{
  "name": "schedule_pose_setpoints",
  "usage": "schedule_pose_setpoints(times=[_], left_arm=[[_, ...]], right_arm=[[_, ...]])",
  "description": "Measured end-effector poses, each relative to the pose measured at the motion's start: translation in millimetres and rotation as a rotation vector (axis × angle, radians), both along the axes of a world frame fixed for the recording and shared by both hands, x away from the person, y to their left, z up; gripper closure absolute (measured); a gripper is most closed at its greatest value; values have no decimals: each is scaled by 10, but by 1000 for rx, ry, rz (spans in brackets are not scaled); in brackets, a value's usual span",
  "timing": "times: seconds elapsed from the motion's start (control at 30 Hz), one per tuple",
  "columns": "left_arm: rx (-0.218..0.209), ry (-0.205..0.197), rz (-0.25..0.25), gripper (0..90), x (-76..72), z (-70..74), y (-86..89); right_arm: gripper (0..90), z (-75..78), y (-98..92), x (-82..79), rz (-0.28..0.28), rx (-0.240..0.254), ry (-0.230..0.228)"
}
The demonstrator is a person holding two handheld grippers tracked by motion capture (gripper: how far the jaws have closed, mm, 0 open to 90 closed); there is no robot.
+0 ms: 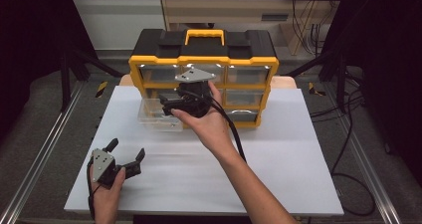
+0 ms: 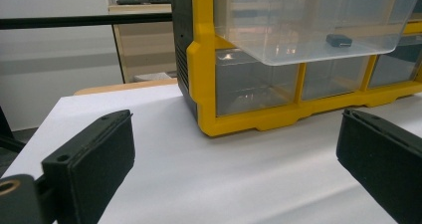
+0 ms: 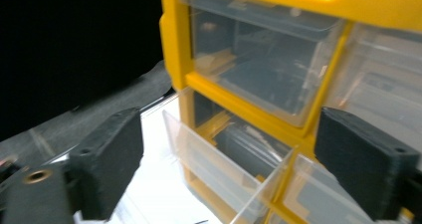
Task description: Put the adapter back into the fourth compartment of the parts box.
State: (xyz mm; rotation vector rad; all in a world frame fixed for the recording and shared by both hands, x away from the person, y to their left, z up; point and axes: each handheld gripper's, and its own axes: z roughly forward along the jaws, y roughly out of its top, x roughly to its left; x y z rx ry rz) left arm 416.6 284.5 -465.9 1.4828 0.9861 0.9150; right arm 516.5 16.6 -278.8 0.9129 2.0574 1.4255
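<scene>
Clear drawer (image 1: 158, 115) is sticking out of the yellow organizer's (image 1: 204, 59) left column, middle row, its long axis running toward the person, a small dark item (image 2: 339, 40) lying inside. Right tool (image 1: 171, 106) is sitting right at it, jaws standing apart, nothing clamped. Left tool (image 1: 127, 154) is resting well apart on the white desk (image 1: 278, 159), jaws spread, empty. Right hand is clearly nearer.

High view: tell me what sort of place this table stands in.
Probably a lab or workshop recording bench. A white table sits inside a dark metal frame with cables trailing on the floor, and a yellow and black drawer organiser stands on it, one clear drawer pulled out.
</scene>
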Motion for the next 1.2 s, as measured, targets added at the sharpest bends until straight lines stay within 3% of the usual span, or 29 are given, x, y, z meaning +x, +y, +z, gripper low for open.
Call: schedule_pose_setpoints(times=[0.2,1.2], left_arm=[[-1,0,1,15,-1,1,3],[2,2,-4,15,-3,-1,-13]], right_arm=[[62,14,-22,-10,-6,19,-31],[45,35,-170,-38,18,10,-27]])
